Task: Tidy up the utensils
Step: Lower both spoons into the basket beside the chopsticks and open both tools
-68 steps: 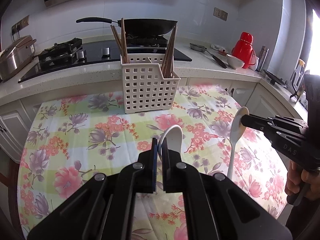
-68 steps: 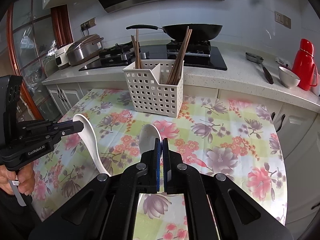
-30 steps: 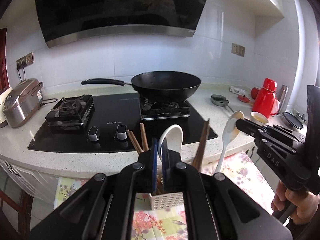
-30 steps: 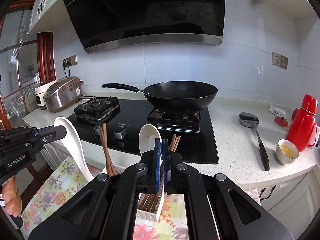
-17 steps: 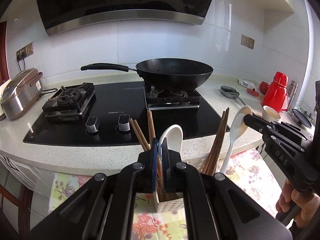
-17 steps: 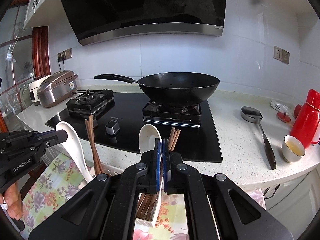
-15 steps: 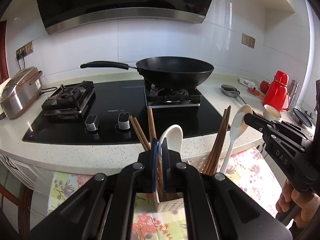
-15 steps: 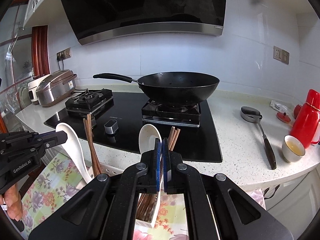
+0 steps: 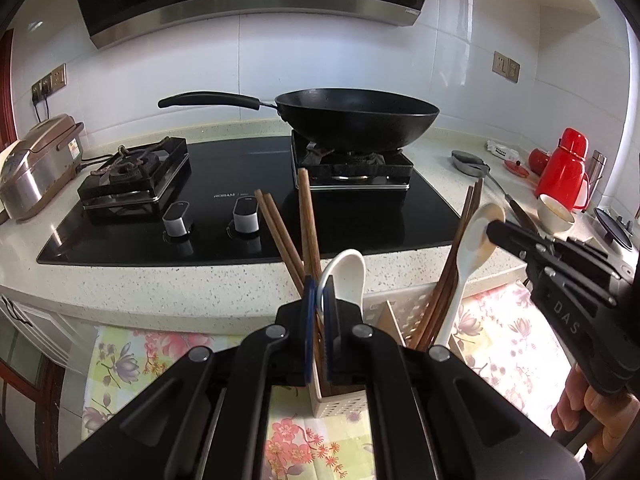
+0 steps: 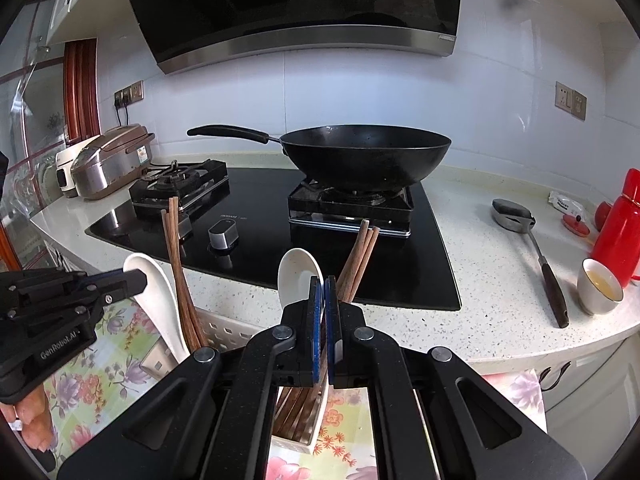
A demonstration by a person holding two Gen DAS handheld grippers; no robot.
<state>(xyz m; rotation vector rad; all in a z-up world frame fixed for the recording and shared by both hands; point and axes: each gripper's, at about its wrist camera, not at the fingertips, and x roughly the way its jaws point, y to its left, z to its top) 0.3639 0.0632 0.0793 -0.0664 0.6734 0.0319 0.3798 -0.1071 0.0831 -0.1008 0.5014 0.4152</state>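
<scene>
My left gripper point(image 9: 319, 284) is shut on a white ceramic spoon point(image 9: 348, 272), bowl end up, just above the white perforated utensil basket point(image 9: 394, 308). In the right wrist view that gripper point(image 10: 134, 280) shows at the left with its spoon point(image 10: 158, 300) reaching down into the basket point(image 10: 226, 330). My right gripper point(image 10: 323, 286) is shut on a second white spoon point(image 10: 298, 280); in the left wrist view it point(image 9: 494, 230) holds that spoon point(image 9: 476, 248) over the basket's right compartment. Brown chopsticks point(image 9: 306, 224) stand in the basket, some point(image 10: 360, 256) at its right side.
The basket stands on a floral tablecloth point(image 9: 504, 344) against a speckled counter point(image 10: 492, 280). Behind are a black hob point(image 9: 224, 204), a wok point(image 9: 356, 118), a rice cooker point(image 9: 36, 164), a ladle point(image 10: 532, 248), a cup point(image 10: 600, 292) and a red flask point(image 10: 620, 224).
Both grippers have come down with their spoons towards the basket; the chopsticks and basket rim now sit higher in both views. The spoon handles have sunk among the chopsticks.
</scene>
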